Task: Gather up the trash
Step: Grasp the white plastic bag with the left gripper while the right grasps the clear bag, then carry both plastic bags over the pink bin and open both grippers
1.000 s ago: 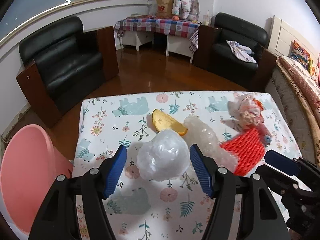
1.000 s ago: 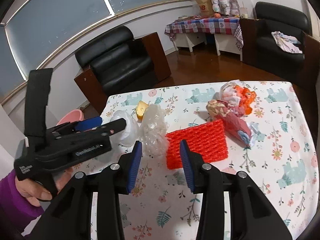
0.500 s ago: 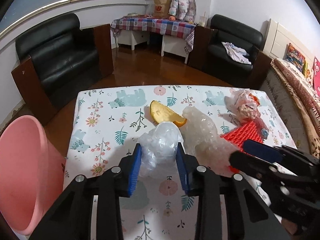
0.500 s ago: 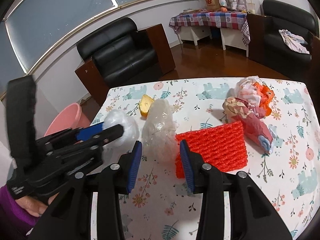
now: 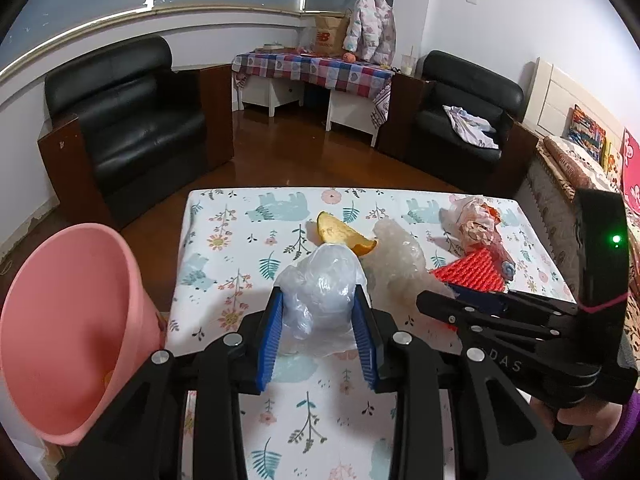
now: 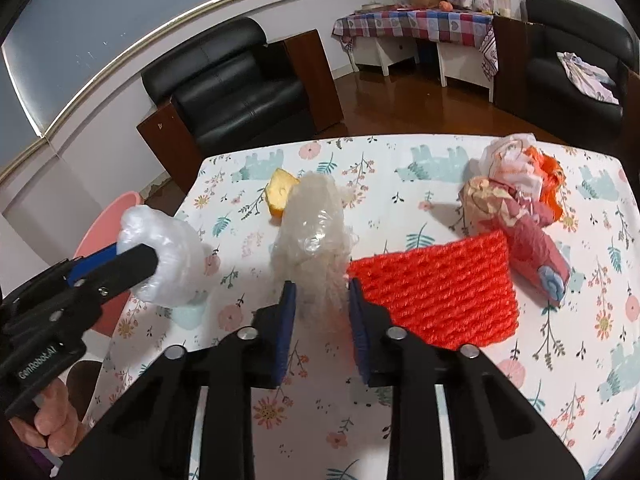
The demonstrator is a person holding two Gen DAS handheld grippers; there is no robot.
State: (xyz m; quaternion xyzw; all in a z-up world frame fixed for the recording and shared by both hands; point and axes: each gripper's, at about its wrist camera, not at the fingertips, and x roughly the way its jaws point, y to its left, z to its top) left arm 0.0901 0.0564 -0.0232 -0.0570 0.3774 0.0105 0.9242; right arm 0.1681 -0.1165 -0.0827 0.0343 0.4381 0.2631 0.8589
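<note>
**Two pieces of trash taken up at once**

The left tongs (image 5: pixel 318 330), wide apart around the white plastic bag (image 5: pixel 320 300) a second ago, are now clamped on it, both blue pads pressed into its sides. In the right wrist view the bag hangs clear of the worktop (image 6: pixel 440 400), casting a shadow below, near the edge beside the pink bin (image 5: pixel 68 320). The right tongs (image 6: pixel 320 320) have come forward over the clear crumpled wrap (image 6: pixel 316 240); their jaws are closing with the wrap's near end between them, and the pads appear to touch it. The wrap rests on the worktop, just beside the red mesh sleeve (image 6: pixel 436 292). The orange peel (image 5: pixel 340 234) and the bundled wrappers (image 6: pixel 516 196) lie untouched farther back. Judged from this, the bag is ready for the bin, and the wrap's grip is not yet secure.
</note>
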